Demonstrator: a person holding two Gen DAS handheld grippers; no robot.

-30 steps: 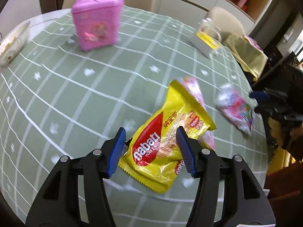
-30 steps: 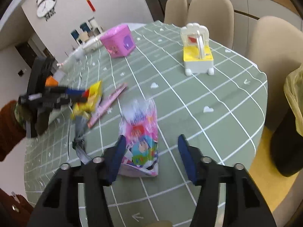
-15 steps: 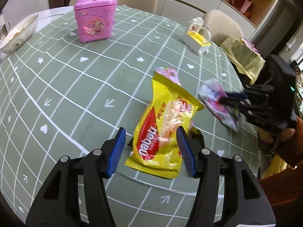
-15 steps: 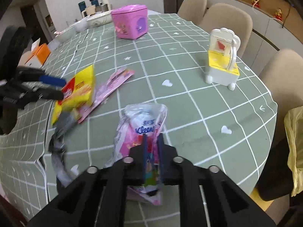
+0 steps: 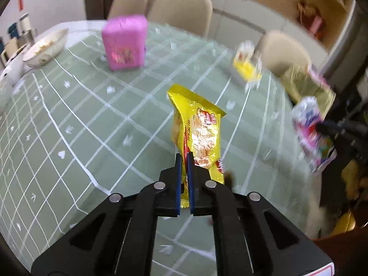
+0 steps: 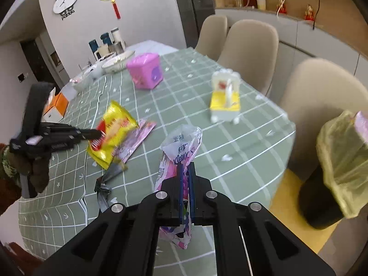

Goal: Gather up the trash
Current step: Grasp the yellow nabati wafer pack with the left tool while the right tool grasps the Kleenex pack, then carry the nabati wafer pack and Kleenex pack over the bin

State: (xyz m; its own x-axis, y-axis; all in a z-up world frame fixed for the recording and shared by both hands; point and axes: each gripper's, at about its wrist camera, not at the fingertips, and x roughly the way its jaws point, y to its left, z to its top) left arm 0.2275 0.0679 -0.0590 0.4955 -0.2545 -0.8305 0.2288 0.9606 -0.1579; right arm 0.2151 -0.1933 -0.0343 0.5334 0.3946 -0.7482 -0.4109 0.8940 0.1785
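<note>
My left gripper (image 5: 183,158) is shut on a yellow wafer wrapper (image 5: 200,128) and holds it above the green checked tablecloth (image 5: 92,119); the wrapper also shows in the right wrist view (image 6: 112,131). My right gripper (image 6: 185,170) is shut on a pink and clear tissue pack wrapper (image 6: 181,147), lifted off the table; it also shows in the left wrist view (image 5: 312,133). A pink wrapper (image 6: 138,140) and a crumpled grey wrapper (image 6: 108,181) lie on the cloth. A bin lined with a yellow bag (image 6: 340,161) stands beside the table on the right.
A pink box (image 5: 125,42), a white and yellow toy chair (image 6: 225,96) and a bowl (image 5: 44,48) stand on the table. An orange and white box (image 6: 56,105) sits at the left. Beige chairs (image 6: 250,43) ring the far side.
My left gripper has shut on the yellow wrapper and lifted it. My right gripper has raised the tissue pack wrapper off the table.
</note>
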